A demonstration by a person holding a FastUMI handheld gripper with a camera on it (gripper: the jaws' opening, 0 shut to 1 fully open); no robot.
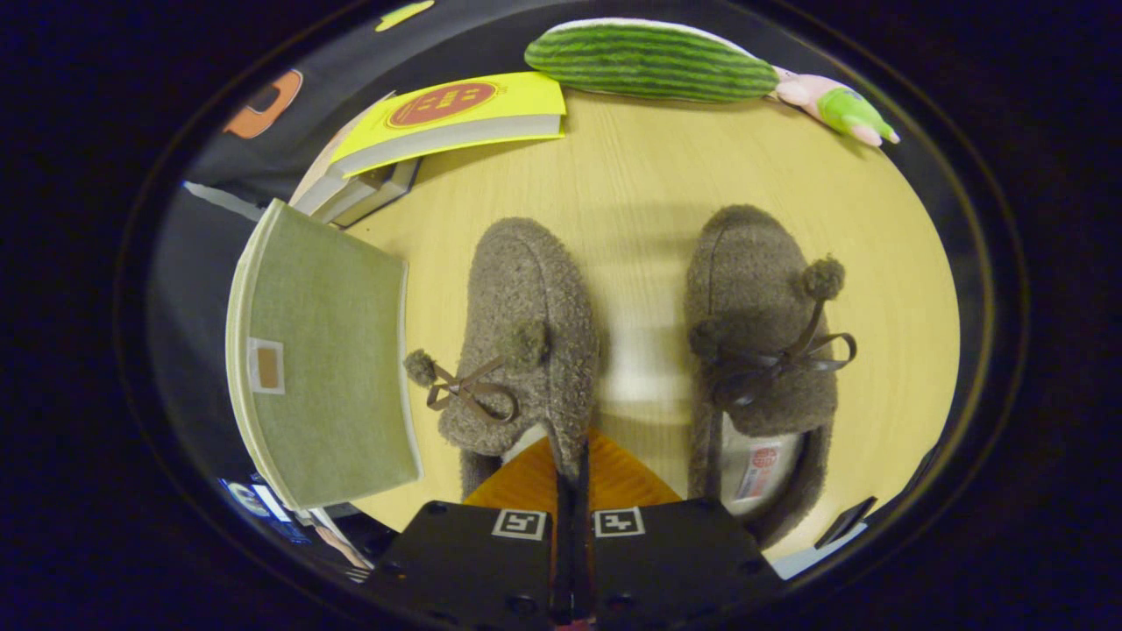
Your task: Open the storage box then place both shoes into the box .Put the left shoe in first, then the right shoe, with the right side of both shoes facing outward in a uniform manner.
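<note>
Two jaws pinch the left shoe's (526, 342) collar; right shoe (758, 350) shows an unreadable label.

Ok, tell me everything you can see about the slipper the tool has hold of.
The left-hand slipper is brown and fuzzy, like fleece, with a pale lining and a thin ribbon bow ending in two pompoms. It lies on the wooden table, toe pointing away, between the green box and the other slipper. The tool is shut on its side wall near the heel.

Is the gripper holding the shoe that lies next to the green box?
Yes, the gripper is shut on the rim of the left shoe, which lies beside the green box.
</note>
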